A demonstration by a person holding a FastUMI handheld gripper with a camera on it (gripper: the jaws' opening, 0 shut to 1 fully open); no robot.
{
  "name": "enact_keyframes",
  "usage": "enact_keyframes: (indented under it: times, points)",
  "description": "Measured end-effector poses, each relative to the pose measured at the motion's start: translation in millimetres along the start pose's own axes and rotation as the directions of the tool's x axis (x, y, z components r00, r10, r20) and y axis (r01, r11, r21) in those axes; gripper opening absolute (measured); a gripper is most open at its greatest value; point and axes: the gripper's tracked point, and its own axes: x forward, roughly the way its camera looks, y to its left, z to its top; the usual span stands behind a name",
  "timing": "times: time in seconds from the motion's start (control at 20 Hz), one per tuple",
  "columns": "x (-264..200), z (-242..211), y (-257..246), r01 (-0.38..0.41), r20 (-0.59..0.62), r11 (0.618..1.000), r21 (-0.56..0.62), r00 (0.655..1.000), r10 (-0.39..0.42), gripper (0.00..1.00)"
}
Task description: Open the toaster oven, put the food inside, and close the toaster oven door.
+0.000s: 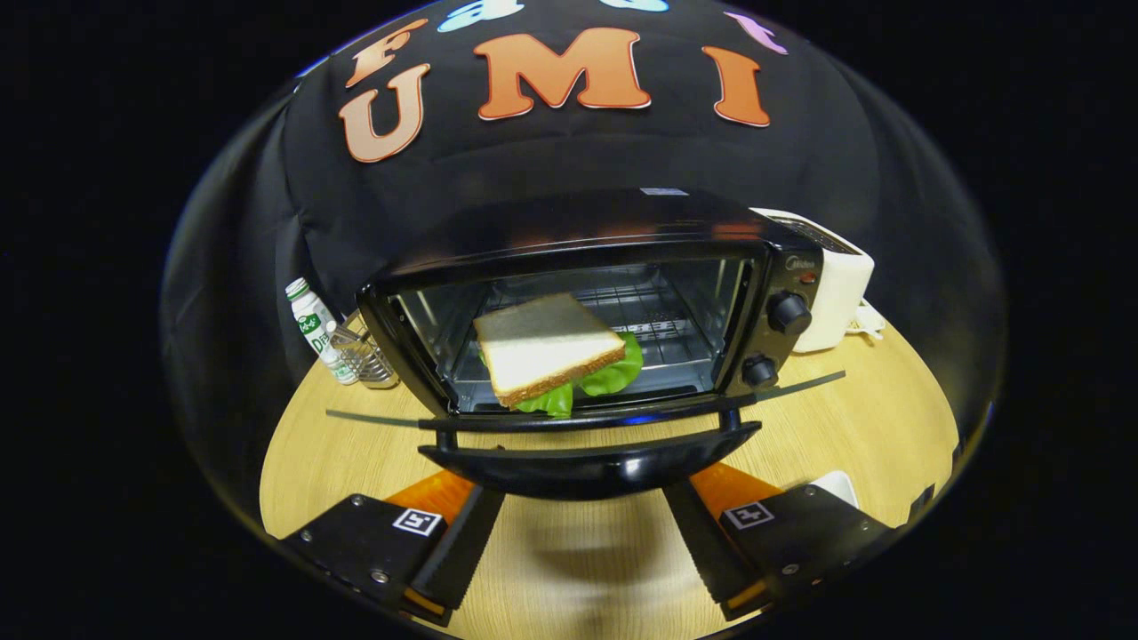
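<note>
From the camera on my gripper (582, 542), my fingers stand spread wide with nothing between them. Just ahead of them, the toaster oven (587, 311) has its door (587, 444) dropped flat, the handle (591, 467) nearest my fingertips. Beyond the door, the sandwich (547, 347) with green lettuce sits inside on the rack. Left of the oven stand a small bottle (316, 331) and a wire holder (363, 357); a white toaster (831, 284) stands to its right.

My gripper (582, 547): one unit, level, pointing forward. Fingers (458, 547) spread wide apart, both angled inward toward their tips, nothing between them, nothing touched. Square marker tag on top of each finger mount.
</note>
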Motion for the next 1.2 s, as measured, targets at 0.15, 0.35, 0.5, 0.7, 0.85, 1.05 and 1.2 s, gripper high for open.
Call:
enact_keyframes:
  times: [0.15, 0.35, 0.5, 0.7, 0.85, 1.05, 1.2]
  points:
    - [11, 14, 4, -0.003, 0.013, 1.0, 0.008, 1.0, 0.003, 0.99]
    - [22, 31, 8, -0.005, 0.026, 1.0, -0.004, 1.0, 0.005, 0.99]
    - [27, 47, 13, -0.012, 0.051, 1.0, -0.005, 0.999, 0.012, 0.99]
    - [26, 63, 11, -0.004, 0.097, 1.0, -0.003, 0.995, 0.004, 0.99]
    - [19, 58, 7, -0.01, 0.09, 1.0, -0.006, 0.996, 0.011, 0.99]
    - [4, 50, -11, -0.017, 0.086, 1.0, 0.015, 0.996, 0.016, 0.99]
    - [-8, 52, -41, 0.019, 0.103, 1.0, 0.018, 0.994, -0.02, 0.99]
